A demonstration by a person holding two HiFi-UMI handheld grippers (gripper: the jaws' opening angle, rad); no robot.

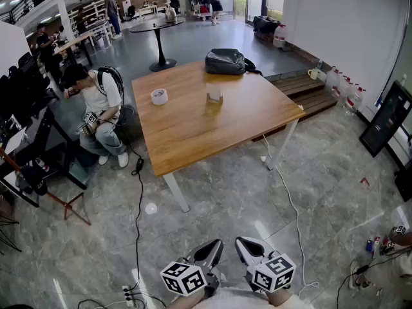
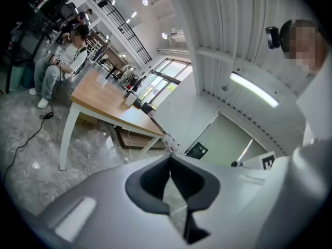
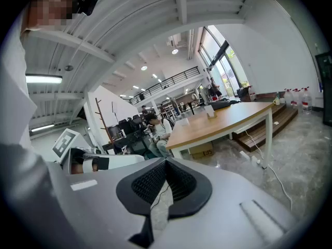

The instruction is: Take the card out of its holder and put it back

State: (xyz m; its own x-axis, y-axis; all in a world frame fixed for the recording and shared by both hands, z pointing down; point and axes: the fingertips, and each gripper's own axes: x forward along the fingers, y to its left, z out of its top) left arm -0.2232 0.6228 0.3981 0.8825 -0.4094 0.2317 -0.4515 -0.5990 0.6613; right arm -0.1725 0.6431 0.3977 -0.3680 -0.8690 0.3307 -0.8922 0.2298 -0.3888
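While I stand back from the table, both grippers sit low and close to my body at the bottom of the head view, side by side, each with its marker cube toward me. My left gripper (image 1: pixel 211 250) has its jaws pressed together, tips meeting, with nothing between them; its own view (image 2: pixel 170 160) shows only grey floor through the slit behind the tips. My right gripper (image 1: pixel 248 248) is the same: jaws clenched tip to tip on nothing, as its own view (image 3: pixel 166 162) confirms.

Beyond the grippers lies a grey marble floor (image 1: pixel 232 198), with a white cable (image 1: pixel 293 205) trailing across it toward a table leg.

Well apart from both grippers stands a wooden table (image 1: pixel 187 134) on white legs. Near the middle of its far half sits the card holder (image 1: pixel 215 101), upright, with the pale card (image 1: pixel 214 93) standing in it. A roll of white tape (image 1: pixel 159 96) lies to the holder's left, apart from it. A dark bag (image 1: pixel 225 61) rests at the table's far edge.

To the left of the table a person (image 1: pixel 96 102) sits bent forward. Farther back stands a round black table (image 1: pixel 158 28).
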